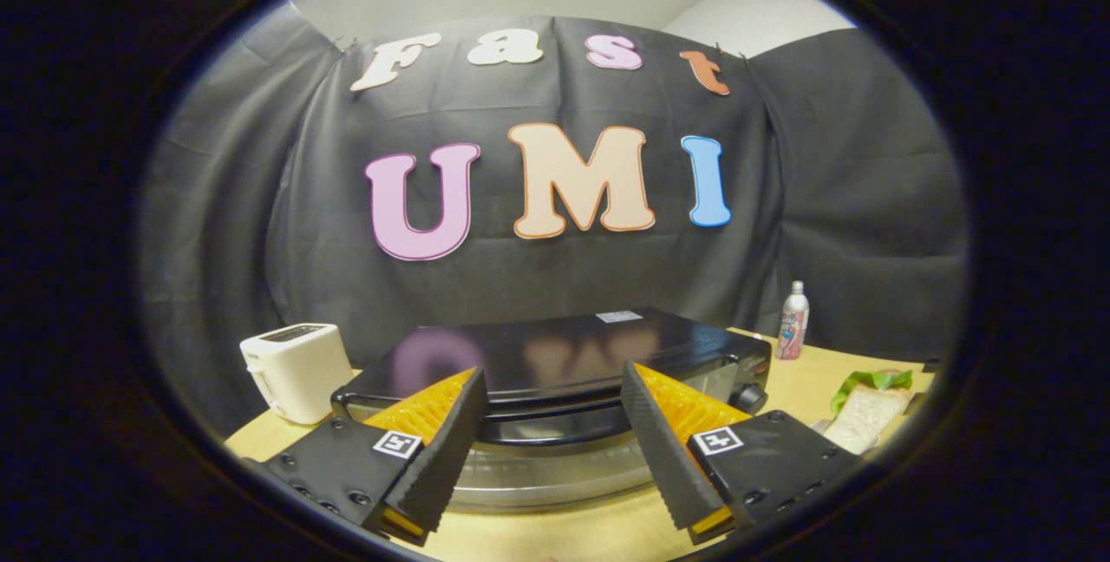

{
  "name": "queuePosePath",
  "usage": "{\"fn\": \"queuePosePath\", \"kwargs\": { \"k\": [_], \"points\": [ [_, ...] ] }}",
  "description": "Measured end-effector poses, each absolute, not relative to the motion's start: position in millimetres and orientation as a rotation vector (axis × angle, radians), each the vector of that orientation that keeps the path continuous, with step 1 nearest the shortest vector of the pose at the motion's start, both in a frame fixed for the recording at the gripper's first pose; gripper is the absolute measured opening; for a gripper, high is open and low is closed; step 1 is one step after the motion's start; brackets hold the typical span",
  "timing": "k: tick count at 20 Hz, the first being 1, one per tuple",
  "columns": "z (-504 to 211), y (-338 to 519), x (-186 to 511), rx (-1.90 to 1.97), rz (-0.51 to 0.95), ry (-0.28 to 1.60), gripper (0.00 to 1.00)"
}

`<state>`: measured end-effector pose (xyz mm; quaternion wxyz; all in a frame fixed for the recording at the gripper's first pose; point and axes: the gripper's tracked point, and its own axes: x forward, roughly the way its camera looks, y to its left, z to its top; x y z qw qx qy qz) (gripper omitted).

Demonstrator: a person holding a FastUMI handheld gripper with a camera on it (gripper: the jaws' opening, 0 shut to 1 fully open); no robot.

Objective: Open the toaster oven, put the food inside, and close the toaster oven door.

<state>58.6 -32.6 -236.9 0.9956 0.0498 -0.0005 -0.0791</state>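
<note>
A black toaster oven (564, 354) with a glossy top stands on the wooden table (798, 384), just ahead of my fingers. Its door looks closed, with the front handle (546, 436) running across between the fingers. A sandwich (867, 410) with white bread and green lettuce lies on the table to the right of the oven. My gripper (551, 449) hovers above the oven's front edge, open, with nothing between its fingers.
A white pop-up toaster (295, 369) stands left of the oven. A small bottle (793, 321) stands behind the oven's right corner. Black cloth walls close the booth behind the table.
</note>
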Motion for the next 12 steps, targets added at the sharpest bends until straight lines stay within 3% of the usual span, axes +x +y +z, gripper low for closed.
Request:
{"fn": "queuePosePath", "kwargs": {
  "k": [12],
  "points": [
    [-277.7, -47.5, -25.6, 0.202, -0.259, 0.152, 0.93]
  ]
}}
